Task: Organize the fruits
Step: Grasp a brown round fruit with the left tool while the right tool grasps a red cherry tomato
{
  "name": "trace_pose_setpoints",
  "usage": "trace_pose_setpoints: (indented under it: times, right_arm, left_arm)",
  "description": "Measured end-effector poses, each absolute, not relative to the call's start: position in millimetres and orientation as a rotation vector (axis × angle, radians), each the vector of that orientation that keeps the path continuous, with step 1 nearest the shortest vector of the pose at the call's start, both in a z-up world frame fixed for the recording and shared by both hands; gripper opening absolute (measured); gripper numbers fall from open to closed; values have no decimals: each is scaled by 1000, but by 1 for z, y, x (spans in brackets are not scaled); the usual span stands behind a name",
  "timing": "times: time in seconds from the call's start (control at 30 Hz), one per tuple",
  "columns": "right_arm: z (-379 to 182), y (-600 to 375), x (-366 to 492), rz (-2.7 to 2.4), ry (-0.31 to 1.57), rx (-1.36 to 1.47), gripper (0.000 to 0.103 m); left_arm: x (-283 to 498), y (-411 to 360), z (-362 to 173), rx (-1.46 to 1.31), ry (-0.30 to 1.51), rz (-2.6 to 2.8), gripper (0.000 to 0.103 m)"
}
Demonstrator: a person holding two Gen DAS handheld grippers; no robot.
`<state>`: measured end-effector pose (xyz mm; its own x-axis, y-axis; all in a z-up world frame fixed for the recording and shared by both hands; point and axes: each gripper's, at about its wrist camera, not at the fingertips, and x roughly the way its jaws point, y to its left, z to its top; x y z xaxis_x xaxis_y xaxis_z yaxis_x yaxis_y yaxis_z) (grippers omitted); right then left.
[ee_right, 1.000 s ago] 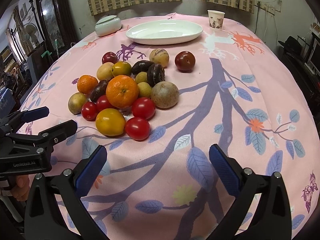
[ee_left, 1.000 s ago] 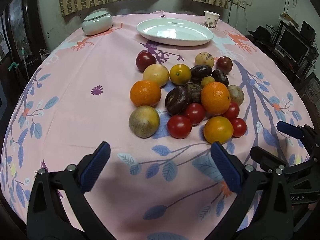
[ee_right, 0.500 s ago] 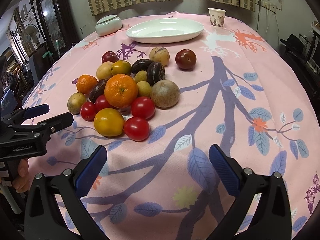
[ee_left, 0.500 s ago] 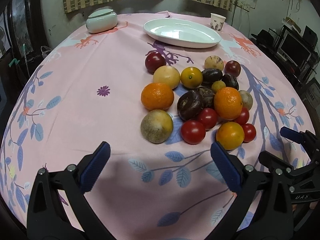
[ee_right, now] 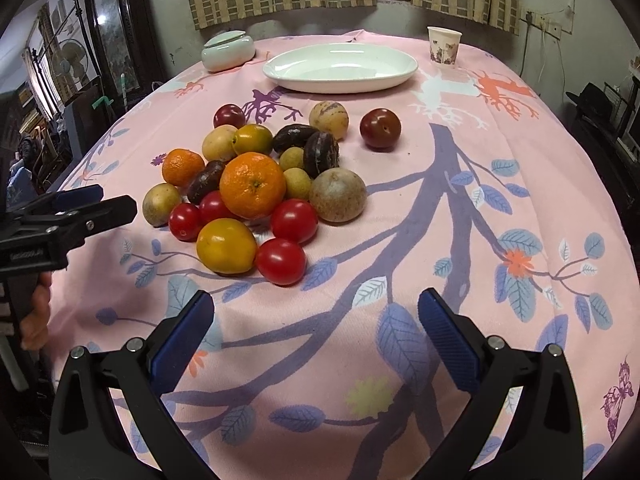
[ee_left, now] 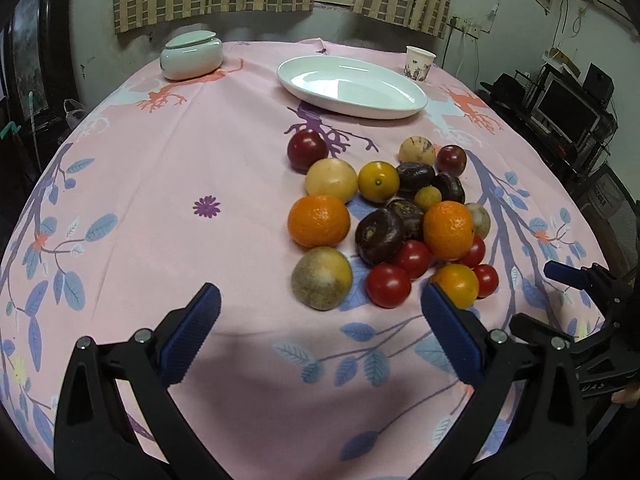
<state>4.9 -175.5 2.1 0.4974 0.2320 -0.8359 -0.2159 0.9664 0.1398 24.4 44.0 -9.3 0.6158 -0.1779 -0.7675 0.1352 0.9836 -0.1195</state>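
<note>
A pile of fruit lies on the pink tablecloth: oranges (ee_left: pixel 319 220) (ee_right: pixel 252 185), red tomatoes (ee_left: pixel 388 285) (ee_right: pixel 281 261), dark purple fruits (ee_left: pixel 379 235), yellow and brownish round fruits (ee_left: pixel 321 277) (ee_right: pixel 337 194) and dark red plums (ee_left: pixel 307 149) (ee_right: pixel 379 128). A white oval plate (ee_left: pixel 352 87) (ee_right: pixel 340 67) stands empty behind the pile. My left gripper (ee_left: pixel 320 320) is open and empty, just in front of the brownish fruit. My right gripper (ee_right: pixel 316 320) is open and empty, in front of the nearest tomato. Each gripper shows in the other's view (ee_right: pixel 80 210) (ee_left: pixel 576 292).
A pale green lidded jar (ee_left: pixel 191 57) (ee_right: pixel 228 51) stands at the back left. A paper cup (ee_left: pixel 419 63) (ee_right: pixel 444 45) stands at the back right. The round table drops off on all sides; furniture stands to the right (ee_left: pixel 568 108) and left (ee_right: pixel 100 40).
Both grippers have moved forward toward the fruit pile, and the left one has shifted left so the pile sits more to its right. Both stay open and empty.
</note>
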Motion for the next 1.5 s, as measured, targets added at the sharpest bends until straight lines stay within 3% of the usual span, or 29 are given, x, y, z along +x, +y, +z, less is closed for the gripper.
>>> trace_pose_setpoints:
  times: [0.3,0.33,0.37,0.6,0.73,0.8,0.87,0.97,1.1,1.23,1.5]
  right_arm:
    - [-2,-168,7,289,1028,17,102]
    - [-2,-167,7,287,1030,13,102]
    - [-1,-167,7,288,1030,6,102]
    - [5,-165,6,317,1034,-30,102]
    - [13,-157,10,398,1030,-56,102]
    - [12,-155,18,397,1044,-76,101]
    - [8,-151,26,397,1059,-124,73]
    - [0,-143,32,391,1085,-208,63]
    - [-11,-141,42,398,1110,-210,58]
    - [-17,-135,45,432,1087,-245,30]
    - [-7,-145,38,442,1039,-212,29]
  left_arm:
    - [44,50,-42,-53,1028,-208,97]
    - [46,48,-42,-28,1023,-214,89]
    - [49,46,-43,-10,1025,-222,72]
    - [63,36,-41,23,1041,-290,37]
    - [66,31,-43,23,1002,-297,40]
    - [65,27,-44,39,989,-307,48]
    - [64,22,-45,71,966,-301,49]
    - [65,24,-45,65,961,-308,47]
    - [65,27,-45,63,960,-293,39]
    - [64,30,-45,54,963,-303,38]
    - [58,33,-39,33,968,-299,37]
